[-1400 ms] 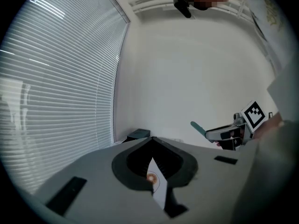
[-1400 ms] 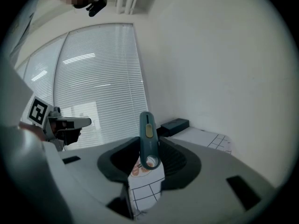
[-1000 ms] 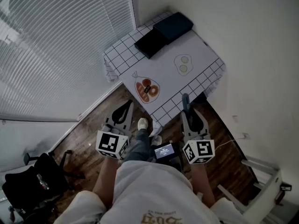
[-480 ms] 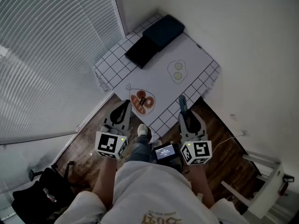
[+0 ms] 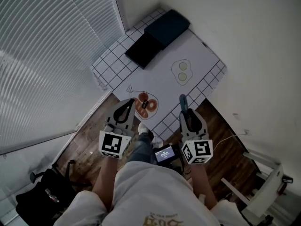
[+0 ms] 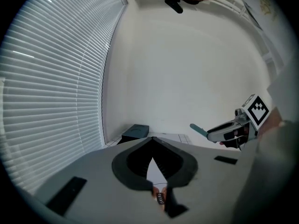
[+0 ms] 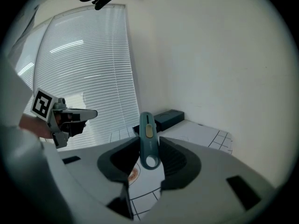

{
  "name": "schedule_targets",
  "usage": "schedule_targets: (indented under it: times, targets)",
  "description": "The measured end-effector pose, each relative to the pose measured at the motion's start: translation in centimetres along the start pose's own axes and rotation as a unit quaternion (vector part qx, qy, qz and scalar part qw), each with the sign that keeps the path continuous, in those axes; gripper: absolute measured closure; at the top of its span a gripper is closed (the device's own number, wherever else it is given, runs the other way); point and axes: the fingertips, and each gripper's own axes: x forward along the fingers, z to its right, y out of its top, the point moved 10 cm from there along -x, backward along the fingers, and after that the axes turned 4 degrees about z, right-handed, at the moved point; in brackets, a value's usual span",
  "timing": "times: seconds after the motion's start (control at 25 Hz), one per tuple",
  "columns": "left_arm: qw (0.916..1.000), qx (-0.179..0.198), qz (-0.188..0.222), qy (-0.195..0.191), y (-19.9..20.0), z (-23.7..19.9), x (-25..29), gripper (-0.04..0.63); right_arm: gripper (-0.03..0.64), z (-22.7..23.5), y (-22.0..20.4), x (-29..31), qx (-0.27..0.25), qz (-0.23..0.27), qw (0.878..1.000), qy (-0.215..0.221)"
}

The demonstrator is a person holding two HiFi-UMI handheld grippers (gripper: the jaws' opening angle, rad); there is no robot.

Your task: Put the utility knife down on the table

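Observation:
A teal utility knife stands upright between the jaws of my right gripper, which is shut on it, the knife's end poking out past the tips. It hangs over the near edge of the white grid-cloth table, above the floor. My left gripper is shut with nothing in it, level with the right one and to its left. From the left gripper view the right gripper shows with the knife sticking out.
Two dark boxes lie at the table's far end. Fried-egg and bread-bag drawings mark the cloth. Blinds run along the left, a white wall on the right. A black bag sits on the wooden floor.
Both grippers have edged slightly forward toward the table's near edge while the view shifted. The knife stays clamped in the right gripper.

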Motion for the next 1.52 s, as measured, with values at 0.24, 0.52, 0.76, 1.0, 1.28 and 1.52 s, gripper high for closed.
schedule_targets:
  times: [0.24, 0.52, 0.76, 1.0, 1.28, 1.52]
  targets:
    - [0.9996, -0.012, -0.023, -0.007, -2.3, -0.4, 1.2, 0.588, 0.479, 0.3, -1.3, 1.4, -0.005, -0.024, 1.000, 0.001]
    - [0.9987, -0.012, -0.046, -0.014, -4.3, -0.9, 2.1, 0.588, 0.479, 0.4, -2.9, 2.5, -0.005, -0.046, 0.999, 0.003]
    - [0.9977, -0.019, -0.062, -0.019, -6.0, -1.0, 3.3, 0.588, 0.479, 0.8, -4.7, 3.3, -0.002, -0.067, 0.998, 0.001]
    - [0.9963, -0.013, -0.080, -0.029, -7.4, -0.5, 4.1, 0.588, 0.480, 1.1, -6.5, 3.8, -0.001, -0.089, 0.996, 0.003]
    - [0.9946, -0.016, -0.097, -0.033, -9.2, -0.8, 4.1, 0.588, 0.479, 0.9, -8.8, 4.8, -0.007, -0.121, 0.992, 0.015]
    - [0.9926, -0.029, -0.114, -0.030, -11.2, -1.0, 4.1, 0.588, 0.479, 0.8, -11.0, 5.9, -0.015, -0.146, 0.989, 0.028]
